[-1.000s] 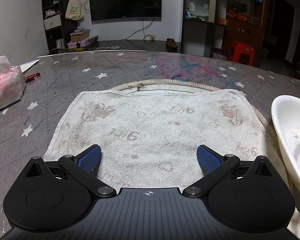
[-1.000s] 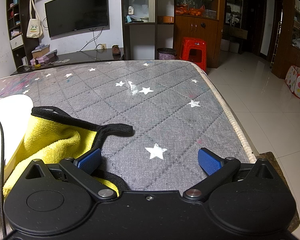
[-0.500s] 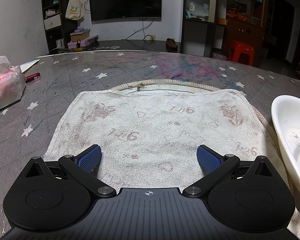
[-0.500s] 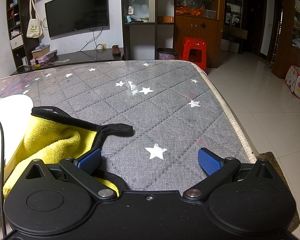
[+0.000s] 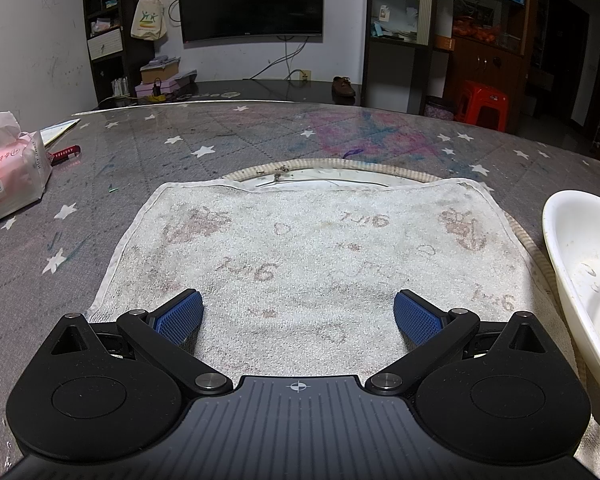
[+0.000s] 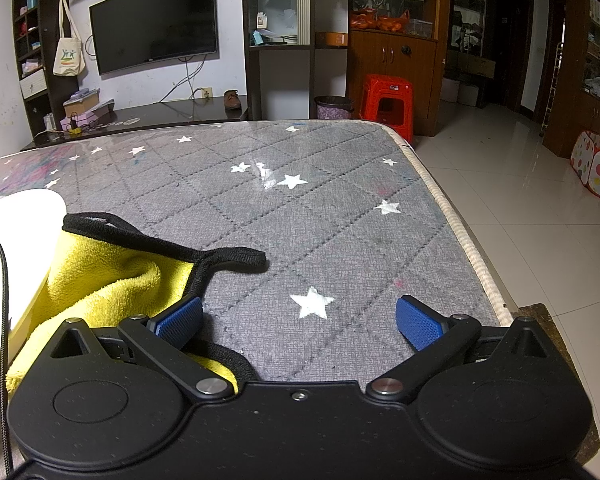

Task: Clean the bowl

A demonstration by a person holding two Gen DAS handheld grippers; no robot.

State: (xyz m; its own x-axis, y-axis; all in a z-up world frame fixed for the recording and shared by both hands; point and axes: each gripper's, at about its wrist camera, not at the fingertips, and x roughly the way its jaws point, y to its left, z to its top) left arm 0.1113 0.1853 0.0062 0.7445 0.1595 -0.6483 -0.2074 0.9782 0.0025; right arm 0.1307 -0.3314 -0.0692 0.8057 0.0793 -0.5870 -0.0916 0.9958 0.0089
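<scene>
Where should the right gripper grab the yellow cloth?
Probably the raised fold of the cloth, just ahead and left of the open right gripper. Come in low from the near side, over the table. That fold stands up in a bunched ridge, easier to pinch than the flat black edging. The bowl borders the cloth's left.

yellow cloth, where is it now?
Right wrist view, lower left: the yellow cloth lies on the table, against the white bowl, beside the open right tool's left finger.

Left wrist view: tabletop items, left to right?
Pink tissue pack → red pen → stained white towel → white plastic bowl, cut off by the right frame edge.
</scene>
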